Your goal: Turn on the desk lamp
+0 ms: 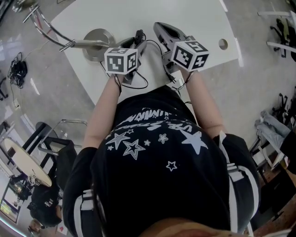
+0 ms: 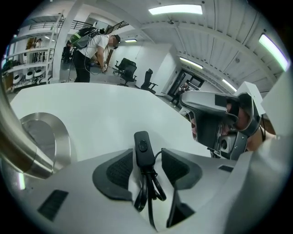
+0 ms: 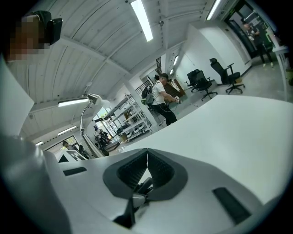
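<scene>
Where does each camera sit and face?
Head view: on the person's head, steeply down at the white table; arms and black shirt show.
Left gripper view: on the left gripper, along its open jaws at the inline switch.
Right gripper view: on the right gripper, along shut jaws across the table.
Shared: head view and left gripper view both show the lamp base.

1. A large, open lab-style workspace, more like a workshop or office than a home.
2. Overhead, a ribbed white ceiling carries long strip lights.
3. Black office chairs stand on a polished grey floor.
4. Metal shelving holds gear at the far side.
5. A person with a backpack bends over work beside the shelving.
6. A broad white table fills the foreground.
</scene>
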A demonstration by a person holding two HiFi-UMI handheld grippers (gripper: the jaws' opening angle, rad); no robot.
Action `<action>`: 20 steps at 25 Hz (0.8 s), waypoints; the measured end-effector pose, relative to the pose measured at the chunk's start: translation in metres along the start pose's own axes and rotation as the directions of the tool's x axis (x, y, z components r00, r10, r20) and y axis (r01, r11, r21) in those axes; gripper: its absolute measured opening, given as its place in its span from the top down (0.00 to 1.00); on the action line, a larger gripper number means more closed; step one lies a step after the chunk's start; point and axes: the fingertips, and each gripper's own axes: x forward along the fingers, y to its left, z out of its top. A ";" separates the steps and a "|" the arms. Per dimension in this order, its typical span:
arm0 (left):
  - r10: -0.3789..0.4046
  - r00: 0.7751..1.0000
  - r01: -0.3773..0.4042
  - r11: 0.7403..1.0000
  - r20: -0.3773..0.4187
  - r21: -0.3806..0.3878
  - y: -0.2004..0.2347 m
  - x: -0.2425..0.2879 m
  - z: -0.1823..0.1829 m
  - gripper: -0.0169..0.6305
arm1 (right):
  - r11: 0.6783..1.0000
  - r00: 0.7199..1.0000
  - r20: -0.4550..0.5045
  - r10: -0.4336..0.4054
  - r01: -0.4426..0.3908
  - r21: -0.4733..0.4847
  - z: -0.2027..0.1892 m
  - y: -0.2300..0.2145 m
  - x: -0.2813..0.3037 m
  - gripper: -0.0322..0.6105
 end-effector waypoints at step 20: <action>0.041 0.998 -0.037 0.993 -0.037 0.116 -0.008 -0.002 0.000 0.76 | 0.998 0.995 -0.088 0.041 -0.045 -0.048 -0.012 0.006 0.007 0.94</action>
